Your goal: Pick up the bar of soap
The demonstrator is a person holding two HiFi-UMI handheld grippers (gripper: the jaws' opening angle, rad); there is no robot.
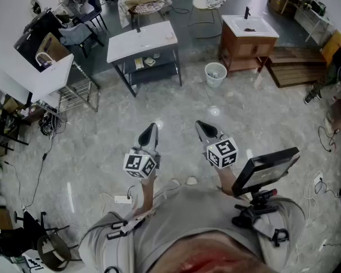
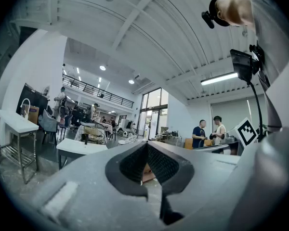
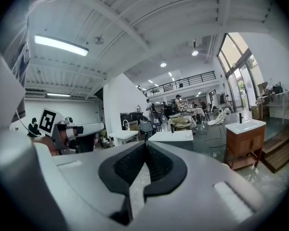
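Left tongs [image 1: 150, 129], right tongs [image 1: 202, 126]: closed, empty, near; soap bar not discernible on far tabletop [image 1: 142, 41]; presumably light, hard, slippery, best pinched across long sides.

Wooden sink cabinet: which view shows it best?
The head view: the sink cabinet shows whole from above, with its white basin and tap. In the right gripper view the sink cabinet is small, side-on, near the right edge. The left gripper view does not show it clearly.
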